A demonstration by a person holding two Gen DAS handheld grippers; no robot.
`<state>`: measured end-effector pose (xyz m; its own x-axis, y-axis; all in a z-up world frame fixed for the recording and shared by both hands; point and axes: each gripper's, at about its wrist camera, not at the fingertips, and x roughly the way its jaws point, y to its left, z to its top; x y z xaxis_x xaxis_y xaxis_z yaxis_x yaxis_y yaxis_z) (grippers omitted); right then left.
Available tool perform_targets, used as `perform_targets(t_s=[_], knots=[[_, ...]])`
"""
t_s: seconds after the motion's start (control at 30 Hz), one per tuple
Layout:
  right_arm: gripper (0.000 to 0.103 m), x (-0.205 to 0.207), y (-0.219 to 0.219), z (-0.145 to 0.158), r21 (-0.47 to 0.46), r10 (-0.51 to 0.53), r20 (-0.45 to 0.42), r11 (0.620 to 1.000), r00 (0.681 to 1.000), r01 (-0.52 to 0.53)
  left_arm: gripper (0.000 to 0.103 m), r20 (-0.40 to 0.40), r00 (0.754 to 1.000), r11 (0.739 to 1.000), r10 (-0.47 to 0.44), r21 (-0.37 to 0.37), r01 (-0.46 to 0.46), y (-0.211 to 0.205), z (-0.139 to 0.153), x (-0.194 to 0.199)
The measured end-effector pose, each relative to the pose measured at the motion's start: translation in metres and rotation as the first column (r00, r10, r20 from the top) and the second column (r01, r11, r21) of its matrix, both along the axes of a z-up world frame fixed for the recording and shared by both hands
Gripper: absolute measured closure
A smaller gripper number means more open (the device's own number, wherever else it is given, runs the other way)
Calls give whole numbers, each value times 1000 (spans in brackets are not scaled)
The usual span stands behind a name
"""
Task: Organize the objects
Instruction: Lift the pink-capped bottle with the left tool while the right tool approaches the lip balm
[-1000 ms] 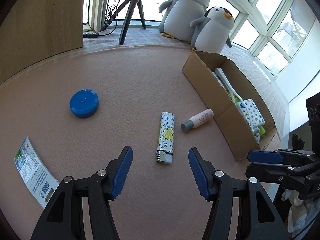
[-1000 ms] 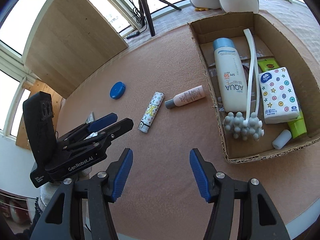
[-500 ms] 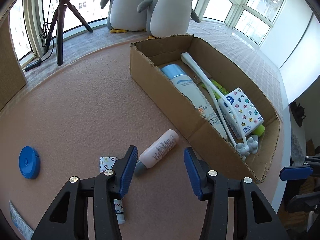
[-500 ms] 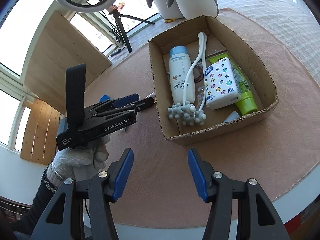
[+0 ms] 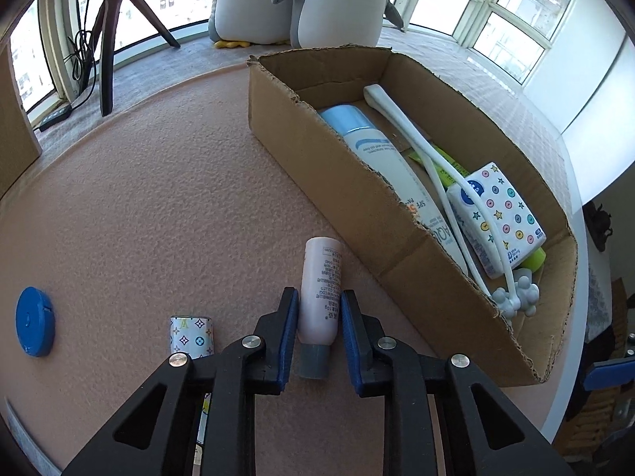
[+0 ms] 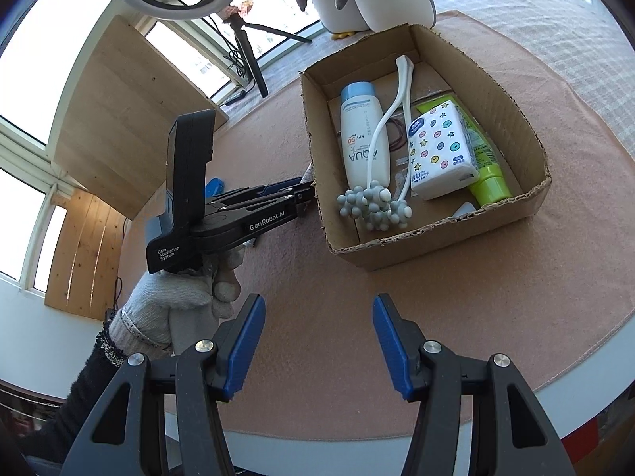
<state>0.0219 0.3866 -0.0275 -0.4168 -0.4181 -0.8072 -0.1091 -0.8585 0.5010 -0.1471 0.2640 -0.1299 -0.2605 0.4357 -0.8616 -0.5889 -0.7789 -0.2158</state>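
Pink felt: covers the surface (image 5: 151, 198); wide bare stretch left of the cardboard box (image 5: 357, 214), and a bare band between the box's near wall and the surface's front edge in the right wrist view.
Box edge: the left long wall stands just beside the pink tube (image 5: 320, 297); top is open, rim torn and ragged.
Left gripper (image 5: 315, 331): fingers clenched on the pink tube's lower body, grey cap pointing back toward the camera; tube lies on the felt.
Right gripper (image 6: 315, 345): fingers spread wide, nothing between them, above bare felt in front of the box.
Loose on the felt: one pink tube, one patterned lighter (image 5: 191, 337), one blue round lid (image 5: 33, 327).
In the box: one sunscreen bottle (image 6: 363, 135), one white massager (image 6: 381, 182), one tissue pack (image 6: 440, 150), one green tube (image 6: 486, 174).
Behind: two plush penguins (image 5: 301, 0), one tripod (image 5: 115, 23).
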Motion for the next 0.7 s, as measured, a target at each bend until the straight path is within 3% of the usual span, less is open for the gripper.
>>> perform_targets(t_s=[0.33, 0.57, 0.7], knots=[[51, -7, -21, -4, -29, 43, 0, 999, 999, -43, 81, 30, 997, 997, 71, 21, -71, -44, -1, 30], [51, -25, -52, -2, -66, 108, -22, 992, 994, -109, 81, 50, 988, 987, 148, 56, -151, -110, -2, 68], [51, -45, -76, -4, -75, 148, -22, 986, 989, -149, 81, 39, 979, 978, 203, 33, -204, -143, -2, 82]])
